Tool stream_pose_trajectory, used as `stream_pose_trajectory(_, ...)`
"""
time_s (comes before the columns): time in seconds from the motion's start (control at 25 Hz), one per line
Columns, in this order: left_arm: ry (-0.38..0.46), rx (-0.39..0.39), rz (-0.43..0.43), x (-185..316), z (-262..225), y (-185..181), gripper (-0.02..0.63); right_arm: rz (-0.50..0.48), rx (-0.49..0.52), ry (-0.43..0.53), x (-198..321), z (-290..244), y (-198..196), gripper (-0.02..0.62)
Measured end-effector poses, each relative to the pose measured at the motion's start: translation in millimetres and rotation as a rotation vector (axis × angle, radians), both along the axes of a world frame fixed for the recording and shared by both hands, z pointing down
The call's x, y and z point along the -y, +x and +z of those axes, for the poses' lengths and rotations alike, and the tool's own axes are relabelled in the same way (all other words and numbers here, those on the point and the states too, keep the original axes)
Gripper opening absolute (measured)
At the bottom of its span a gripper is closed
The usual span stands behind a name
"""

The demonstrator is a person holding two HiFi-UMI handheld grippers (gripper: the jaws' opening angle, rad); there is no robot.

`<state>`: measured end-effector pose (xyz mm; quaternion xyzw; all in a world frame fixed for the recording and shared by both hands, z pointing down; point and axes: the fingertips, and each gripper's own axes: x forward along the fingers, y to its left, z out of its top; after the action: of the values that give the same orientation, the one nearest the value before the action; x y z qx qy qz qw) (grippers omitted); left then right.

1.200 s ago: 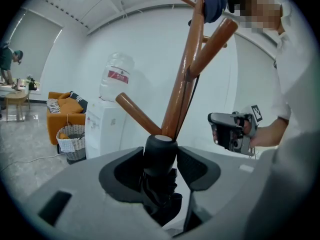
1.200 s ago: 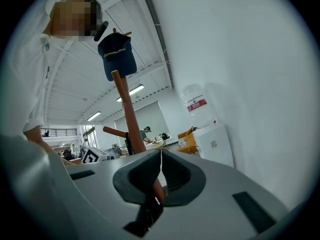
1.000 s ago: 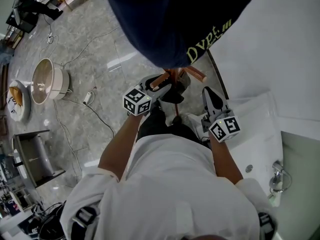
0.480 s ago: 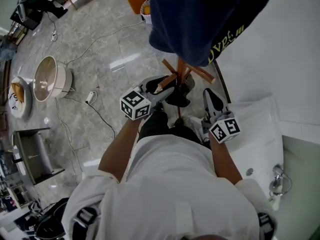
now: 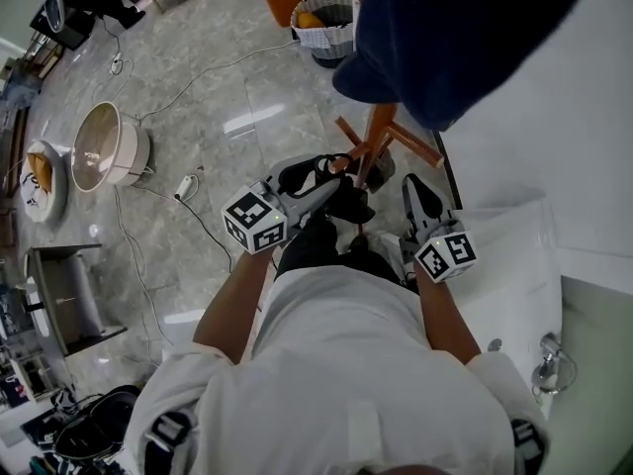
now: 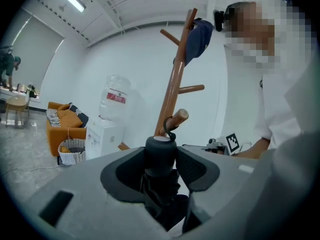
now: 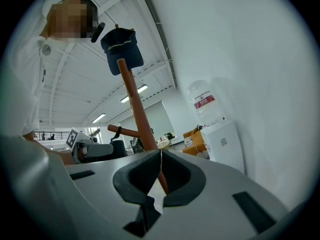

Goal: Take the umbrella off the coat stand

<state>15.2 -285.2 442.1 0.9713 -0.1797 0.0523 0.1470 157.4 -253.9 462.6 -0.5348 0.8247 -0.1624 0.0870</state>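
A black folded umbrella [image 6: 161, 184] stands between the pads of my left gripper [image 6: 161, 156], which is shut on it just below its round cap. Its thin strap loop [image 6: 170, 133] still circles a short wooden peg [image 6: 178, 117] of the brown coat stand [image 6: 172, 91]. In the head view my left gripper [image 5: 318, 181] holds the umbrella [image 5: 348, 204] beside the coat stand's pole [image 5: 378, 127]. A navy cap [image 7: 122, 46] hangs at the stand's top. My right gripper [image 7: 161, 153] is shut with nothing in it, close to the pole and right of it [image 5: 413, 188].
A white basin [image 5: 514, 265] with a tap [image 5: 544, 369] lies at the right. A water dispenser [image 6: 102, 134], an orange armchair [image 6: 62, 124] and a woven basket [image 5: 326, 18] stand beyond the stand. A round white lamp [image 5: 104, 151] and cables lie on the marble floor at the left.
My left gripper has risen with the umbrella and drifted left in the head view. The cap has slid toward the top right of that view. My right gripper has kept its place.
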Motion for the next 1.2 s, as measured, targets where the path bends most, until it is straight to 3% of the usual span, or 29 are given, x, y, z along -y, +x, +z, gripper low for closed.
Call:
stream_pose_trajectory(0.64,0.086,-0.007,-0.1,-32.5,-32.2,-45.3,0.201,-0.09,-0.017,0.023,-0.9,-2.1,-31.5,0.017)
stream_pose_trajectory(0.8,0.108,-0.041,-0.156,-31.8,-35.8,-55.5,0.199,-0.102,-0.03,0.026,5.8,-5.8,-37.2,0.018)
stream_pose_trajectory(0.92,0.119,-0.051,-0.188,-37.6,-29.9,-59.7,0.199,-0.114,-0.042,0.029,1.8,-6.0,-43.0,0.017)
stream_pose_trajectory(1.2,0.088,0.007,-0.181,-47.1,8.1,-54.4,0.198,-0.151,-0.077,0.035,-9.5,-4.8,-59.4,0.018)
